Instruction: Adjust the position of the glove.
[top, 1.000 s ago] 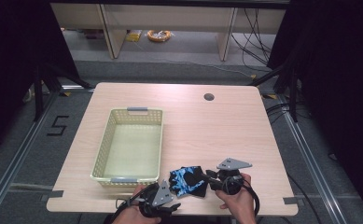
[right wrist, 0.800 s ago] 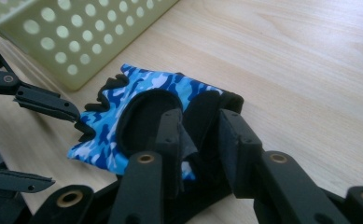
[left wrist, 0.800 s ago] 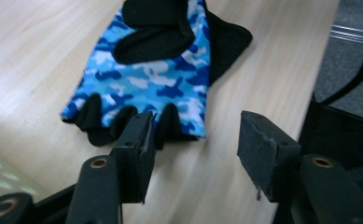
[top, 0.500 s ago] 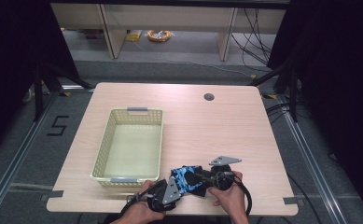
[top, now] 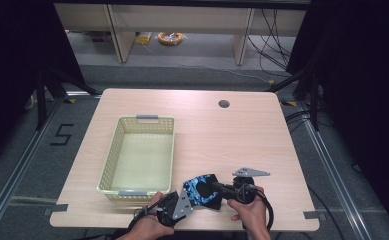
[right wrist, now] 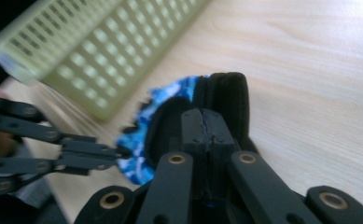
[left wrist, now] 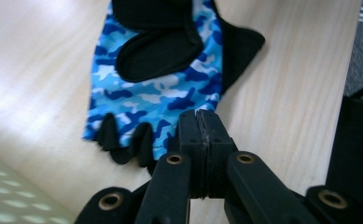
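Note:
A blue camouflage fingerless glove (top: 201, 189) with black patches lies near the table's front edge, right of the basket. My left gripper (top: 188, 199) comes at it from the left. Its jaws have just been closing and now stand shut on the glove's (left wrist: 156, 88) finger-side hem. My right gripper (top: 218, 189) comes from the right. Its jaws have also just been closing and are shut on the black cuff side of the glove (right wrist: 179, 91), with fabric between them. The left gripper (right wrist: 118, 151) pinches the blue edge in the right gripper view.
A pale yellow mesh basket (top: 113, 155) stands empty at the left of the wooden table (top: 232, 140), and its wall (right wrist: 100, 56) is close behind the glove. A round cable hole (top: 224, 104) sits at the back right. Shelves and cables stand beyond the table.
The left gripper edged right onto the glove and its jaws closed on the hem. The right gripper's jaws closed on the other side. Both hands barely shifted.

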`<state>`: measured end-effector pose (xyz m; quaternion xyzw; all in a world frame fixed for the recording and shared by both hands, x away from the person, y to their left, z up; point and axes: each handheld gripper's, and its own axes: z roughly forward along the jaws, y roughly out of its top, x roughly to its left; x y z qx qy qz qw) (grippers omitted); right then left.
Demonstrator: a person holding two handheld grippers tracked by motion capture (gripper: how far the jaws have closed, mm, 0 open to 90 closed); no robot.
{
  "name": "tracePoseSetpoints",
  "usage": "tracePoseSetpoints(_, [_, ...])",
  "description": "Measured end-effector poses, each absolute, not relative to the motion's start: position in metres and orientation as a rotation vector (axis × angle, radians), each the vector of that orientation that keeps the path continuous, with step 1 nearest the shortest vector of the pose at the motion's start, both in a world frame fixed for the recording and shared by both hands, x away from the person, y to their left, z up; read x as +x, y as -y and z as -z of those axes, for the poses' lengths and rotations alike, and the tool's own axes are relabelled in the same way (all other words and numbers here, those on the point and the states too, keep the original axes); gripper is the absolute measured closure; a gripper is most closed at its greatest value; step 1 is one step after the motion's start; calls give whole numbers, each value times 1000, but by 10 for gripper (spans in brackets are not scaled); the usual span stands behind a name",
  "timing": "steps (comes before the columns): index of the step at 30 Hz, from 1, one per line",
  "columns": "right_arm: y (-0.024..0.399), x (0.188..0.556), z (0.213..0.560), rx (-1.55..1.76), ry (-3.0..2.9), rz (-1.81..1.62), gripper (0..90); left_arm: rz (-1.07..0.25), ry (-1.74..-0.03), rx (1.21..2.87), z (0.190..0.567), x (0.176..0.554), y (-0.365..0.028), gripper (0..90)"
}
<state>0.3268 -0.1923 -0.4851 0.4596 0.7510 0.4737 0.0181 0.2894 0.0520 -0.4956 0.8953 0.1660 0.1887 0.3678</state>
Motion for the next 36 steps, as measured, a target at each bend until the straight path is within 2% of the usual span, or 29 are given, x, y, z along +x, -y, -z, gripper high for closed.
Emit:
tracePoseSetpoints(6, [199,304,478,1426,-2280,-1518,896,-539,-452,2254,482,298,-56,885])
tracePoseSetpoints(9, [200,294,486,1518,-2263,-1560,896,-565,-432,2271,486,300,-53,885])
tracePoseSetpoints(15, [201,297,508,1563,-2287,-1513,886,-591,-406,2315,497,299,-52,881])
tracePoseSetpoints(18, [198,294,509,1624,-2301,-1488,852,-589,-400,2326,499,298,-54,877])
tracePoseSetpoints(22, [202,296,512,1566,-2305,-1467,814,-559,-415,2342,500,298,-54,849])
tracePoseSetpoints(24, [203,296,509,1570,-2300,-1454,775,-558,-406,2349,503,296,-55,836])
tracePoseSetpoints(29, [210,295,497,1534,-2253,-1465,747,-528,-429,2335,503,294,-55,794])
tracePoseSetpoints(32, [220,295,495,1544,-2214,-1415,743,-498,-447,2310,497,292,-57,725])
tracePoseSetpoints(33, [220,293,494,1620,-2204,-1403,744,-500,-450,2302,495,292,-58,715])
tracePoseSetpoints(34, [225,296,497,1563,-2212,-1401,744,-485,-458,2283,494,292,-58,710])
tracePoseSetpoints(36, [226,298,498,1571,-2218,-1334,785,-489,-455,2272,490,290,-57,693])
